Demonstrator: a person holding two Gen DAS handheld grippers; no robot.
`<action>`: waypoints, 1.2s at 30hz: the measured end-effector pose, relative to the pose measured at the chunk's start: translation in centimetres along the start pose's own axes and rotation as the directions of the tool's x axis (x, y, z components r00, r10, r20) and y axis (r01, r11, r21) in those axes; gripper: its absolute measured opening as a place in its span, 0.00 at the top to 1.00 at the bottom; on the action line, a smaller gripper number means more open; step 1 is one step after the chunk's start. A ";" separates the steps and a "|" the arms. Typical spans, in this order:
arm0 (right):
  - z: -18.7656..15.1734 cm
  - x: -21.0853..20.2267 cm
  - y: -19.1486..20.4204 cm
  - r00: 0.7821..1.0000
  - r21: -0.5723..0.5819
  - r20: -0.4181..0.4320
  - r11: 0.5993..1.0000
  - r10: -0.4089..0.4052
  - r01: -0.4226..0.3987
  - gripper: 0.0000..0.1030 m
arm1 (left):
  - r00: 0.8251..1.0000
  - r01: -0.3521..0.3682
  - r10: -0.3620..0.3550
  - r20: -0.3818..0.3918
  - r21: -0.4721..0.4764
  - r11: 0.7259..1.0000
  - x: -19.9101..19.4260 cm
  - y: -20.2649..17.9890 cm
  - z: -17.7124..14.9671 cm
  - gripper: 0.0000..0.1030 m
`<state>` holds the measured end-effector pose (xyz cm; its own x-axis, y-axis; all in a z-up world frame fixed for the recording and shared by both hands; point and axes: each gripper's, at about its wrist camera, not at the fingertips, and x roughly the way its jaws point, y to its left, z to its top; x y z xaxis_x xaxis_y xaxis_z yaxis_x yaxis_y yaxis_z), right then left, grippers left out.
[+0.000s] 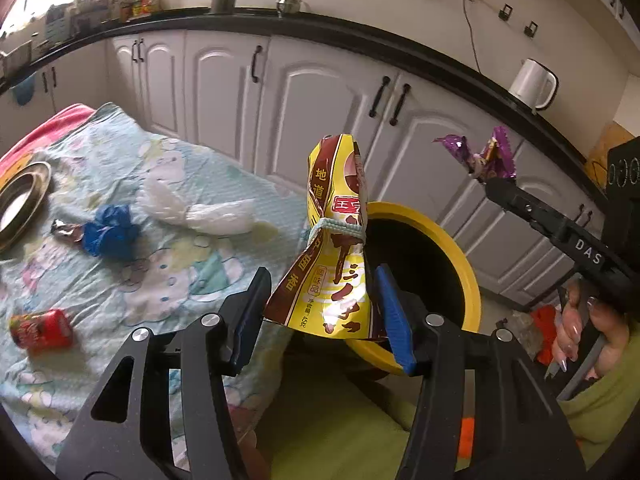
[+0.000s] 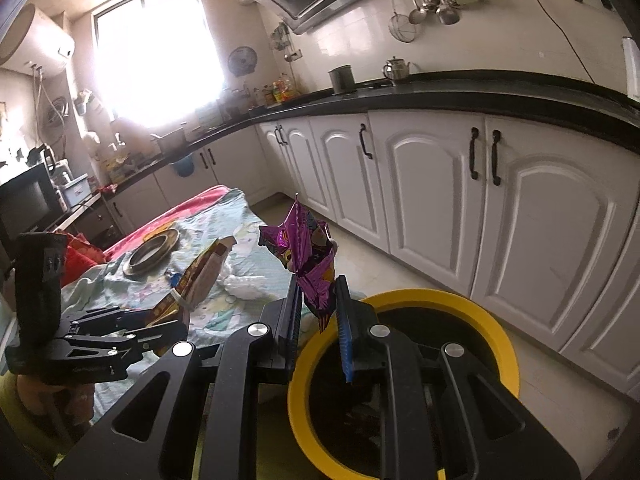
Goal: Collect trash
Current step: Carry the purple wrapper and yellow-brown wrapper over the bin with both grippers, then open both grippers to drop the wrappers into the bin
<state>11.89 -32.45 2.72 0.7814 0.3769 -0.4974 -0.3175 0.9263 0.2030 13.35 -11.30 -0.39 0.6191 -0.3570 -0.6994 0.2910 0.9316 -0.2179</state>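
My left gripper [image 1: 320, 312] is shut on a yellow and brown snack bag [image 1: 334, 240], pinched near its bottom and held upright at the near rim of the yellow-rimmed bin [image 1: 468, 276]. My right gripper [image 2: 318, 312] is shut on a crumpled purple wrapper [image 2: 308, 256], held above the bin [image 2: 496, 328]. In the left wrist view the right gripper [image 1: 494, 182] shows at the right with the purple wrapper [image 1: 486, 156] sticking up from it. In the right wrist view the left gripper [image 2: 172, 320] and its snack bag [image 2: 200, 272] sit at the left.
On the patterned cloth [image 1: 120, 272] lie a red can [image 1: 42, 332], a blue crumpled wrapper [image 1: 110, 232], a foil scrap [image 1: 66, 230], a white plastic bag [image 1: 200, 210] and a metal ring [image 1: 20, 204]. White cabinets [image 1: 320, 92] stand behind. A hand [image 1: 588, 332] grips the right tool.
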 end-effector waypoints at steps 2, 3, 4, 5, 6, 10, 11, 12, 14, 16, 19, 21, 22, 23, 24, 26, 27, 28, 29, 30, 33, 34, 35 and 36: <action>-0.2 0.0 -0.5 1.000 0.011 -0.002 1.000 -0.007 0.007 0.84 | 1.000 0.006 -0.006 -0.002 0.010 1.000 0.3 -0.4 0.0 0.56; -0.3 0.0 -0.8 1.000 0.014 -0.003 1.000 -0.011 0.011 0.84 | 1.000 0.011 -0.011 -0.005 0.015 1.000 0.5 -0.6 0.0 0.56; -0.4 0.0 -1.1 1.000 0.019 -0.004 1.000 -0.016 0.016 0.84 | 1.000 0.016 -0.016 -0.009 0.021 1.000 0.7 -0.9 0.0 0.56; -0.5 0.0 -1.3 1.000 0.022 -0.006 1.000 -0.020 0.021 0.84 | 1.000 0.019 -0.019 -0.011 0.028 0.999 0.9 -1.2 0.0 0.56; -0.5 0.0 -1.5 1.000 0.023 -0.007 0.999 -0.025 0.025 0.84 | 1.000 0.022 -0.022 -0.013 0.032 0.999 1.1 -1.4 -0.1 0.56; -0.9 0.1 -2.5 0.999 0.033 -0.014 0.998 -0.051 0.052 0.84 | 0.999 0.036 -0.035 -0.029 0.052 0.998 2.0 -2.3 -0.3 0.56; -1.0 0.1 -2.8 0.998 0.034 -0.016 0.998 -0.059 0.059 0.84 | 0.999 0.038 -0.037 -0.031 0.055 0.998 2.1 -2.4 -0.3 0.56; -1.1 0.2 -3.0 0.998 0.034 -0.019 0.997 -0.068 0.068 0.84 | 0.998 0.043 -0.041 -0.037 0.060 0.997 2.4 -2.7 -0.5 0.56; -1.2 0.2 -3.5 0.997 0.038 -0.024 0.996 -0.076 0.077 0.84 | 0.998 0.049 -0.046 -0.045 0.068 0.996 2.8 -3.0 -0.6 0.56; -1.4 0.4 -3.9 0.996 0.041 -0.031 0.995 -0.089 0.091 0.84 | 0.997 0.061 -0.056 -0.058 0.077 0.995 3.4 -3.4 -0.8 0.56; -1.8 0.7 -4.5 0.994 0.046 -0.048 0.994 -0.101 0.103 0.84 | 0.995 0.073 -0.067 -0.074 0.088 0.993 4.2 -4.1 -1.1 0.56; -2.1 1.0 -4.9 0.992 0.052 -0.062 0.992 -0.111 0.115 0.84 | 0.994 0.082 -0.073 -0.086 0.098 0.992 4.8 -4.5 -1.3 0.56; -2.2 1.1 -5.1 0.991 0.055 -0.066 0.992 -0.114 0.118 0.84 | 0.993 0.086 -0.076 -0.091 0.102 0.991 5.0 -4.6 -1.4 0.56; -2.3 1.2 -5.3 0.990 0.059 -0.074 0.991 -0.116 0.121 0.84 | 0.992 0.090 -0.079 -0.098 0.108 0.990 5.3 -4.8 -1.6 0.56; -2.5 1.4 -5.5 0.990 0.063 -0.080 0.990 -0.119 0.124 0.84 | 0.991 0.093 -0.081 -0.102 0.111 0.989 5.5 -5.0 -1.7 0.56; -2.8 1.7 -6.2 0.988 0.075 -0.095 0.988 -0.125 0.133 0.84 | 0.990 0.099 -0.085 -0.113 0.119 0.988 6.0 -5.3 -2.0 0.56; -3.0 1.7 -6.3 0.987 0.080 -0.100 0.988 -0.128 0.136 0.84 | 0.989 0.103 -0.088 -0.121 0.122 0.987 6.5 -5.4 -2.2 0.56; -3.1 1.9 -6.6 0.986 0.085 -0.108 0.987 -0.130 0.139 0.84 | 0.987 0.110 -0.093 -0.132 0.124 0.986 6.9 -5.4 -2.4 0.56; -3.3 2.0 -6.9 0.985 0.089 -0.115 0.986 -0.131 0.142 0.84 | 0.985 0.115 -0.097 -0.140 0.123 0.986 7.2 -5.5 -2.5 0.56; -3.5 2.2 -7.1 0.983 0.093 -0.125 0.985 -0.133 0.145 0.84 | 0.983 0.120 -0.101 -0.154 0.122 0.985 7.7 -5.6 -2.8 0.56; -3.9 2.7 -7.7 0.981 0.104 -0.150 0.984 -0.126 0.142 0.84 | 0.976 0.130 -0.106 -0.189 0.121 0.984 8.8 -5.8 -3.6 0.56; -4.1 2.9 -7.9 0.980 0.112 -0.159 0.984 -0.121 0.140 0.84 | 0.975 0.133 -0.107 -0.196 0.123 0.983 9.0 -5.8 -3.7 0.55; -4.2 3.0 -8.0 0.979 0.119 -0.164 0.983 -0.118 0.138 0.84 | 0.973 0.136 -0.109 -0.204 0.126 0.983 9.2 -5.9 -3.9 0.55; -4.4 3.2 -8.2 0.978 0.127 -0.174 0.982 -0.115 0.138 0.84 | 0.971 0.138 -0.108 -0.213 0.130 0.982 9.5 -6.1 -4.1 0.56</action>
<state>14.64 -38.86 -4.26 0.7073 0.2623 -0.6565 -0.1359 0.9617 0.2379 14.47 -20.08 -8.54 0.4149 -0.4327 -0.8004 0.4660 0.8566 -0.2215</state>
